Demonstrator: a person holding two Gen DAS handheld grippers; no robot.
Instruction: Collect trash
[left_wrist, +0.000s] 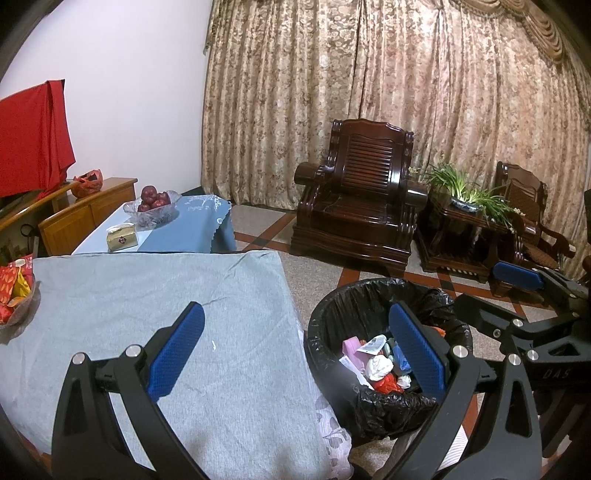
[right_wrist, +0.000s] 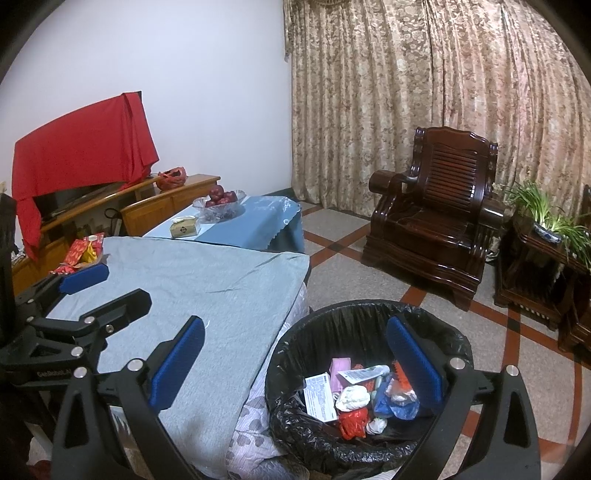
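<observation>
Dim indoor light, fisheye-warped dark corners

The grey tabletop (right_wrist: 207, 288) lies bare ahead except for a snack basket (right_wrist: 83, 254) at its far left edge. The bin (right_wrist: 295, 343) mouth stands open beside it, seemingly unobstructed.

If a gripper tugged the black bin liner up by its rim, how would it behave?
The liner looks thin and crinkled, so it would probably stretch and sag. The trash inside looks like light paper and wrappers, so likely little weight.

Black gripper (left_wrist: 295, 354) frames, blue pads, silver screws.
</observation>
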